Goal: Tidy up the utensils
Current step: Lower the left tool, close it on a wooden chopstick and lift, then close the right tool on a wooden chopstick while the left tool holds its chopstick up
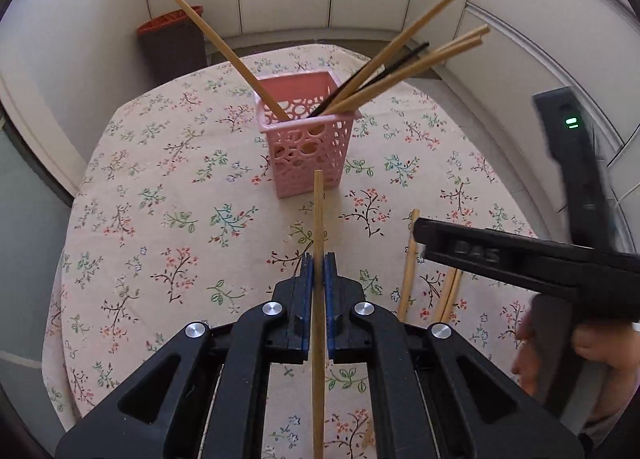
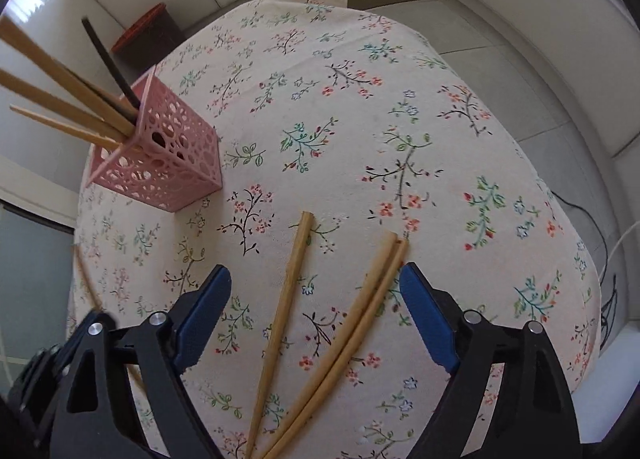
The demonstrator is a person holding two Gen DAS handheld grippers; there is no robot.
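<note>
Carrying one chopstick (image 1: pixel 319 243) in left gripper (image 1: pixel 319 271) — jaws clamped on it, basket (image 1: pixel 308 143) ahead at 12 o'clock, several sticks already inside. Right gripper (image 2: pixel 316 295) over three loose chopsticks (image 2: pixel 344 339) on cloth (image 2: pixel 400 99), jaws apart, nothing gripped. Next, by judgement: tip held stick over basket mouth and release — right picks single stick first.
</note>
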